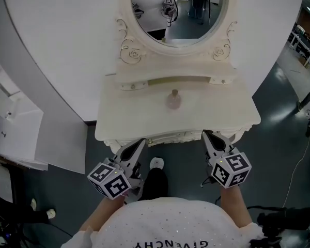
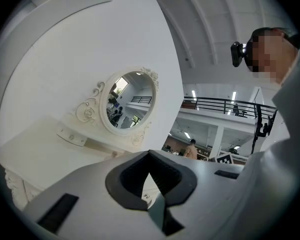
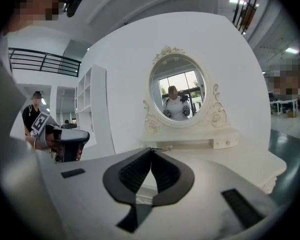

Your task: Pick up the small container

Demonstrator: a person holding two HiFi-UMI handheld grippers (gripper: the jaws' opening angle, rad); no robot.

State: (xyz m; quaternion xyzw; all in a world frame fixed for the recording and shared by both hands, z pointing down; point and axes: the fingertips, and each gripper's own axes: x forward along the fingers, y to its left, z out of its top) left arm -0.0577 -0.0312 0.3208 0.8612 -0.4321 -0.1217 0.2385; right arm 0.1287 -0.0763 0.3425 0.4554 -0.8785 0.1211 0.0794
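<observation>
1. hanging low by the front edge of the dressing table, the left claw and the right claw both point at the tabletop and touch nothing on it. this looks like a ready stance, not a reach.
2. the left claw is clenched: in its own view the dark pads meet at the tips with nothing between them.
3. the right claw is clenched too, its pads closed tip to tip and empty.
4. the small container stands upright ahead of both claws, roughly midway between their lines and well apart from either tip. the oval mirror rises beyond it.
5. it stands alone on the bare middle of the top, so either claw seems to have a clear path forward.
6. the pick-up appears not yet begun. whichever claw goes must spread its jaws before closing around the container, which looks small and knob-topped and so probably easy to tip.
</observation>
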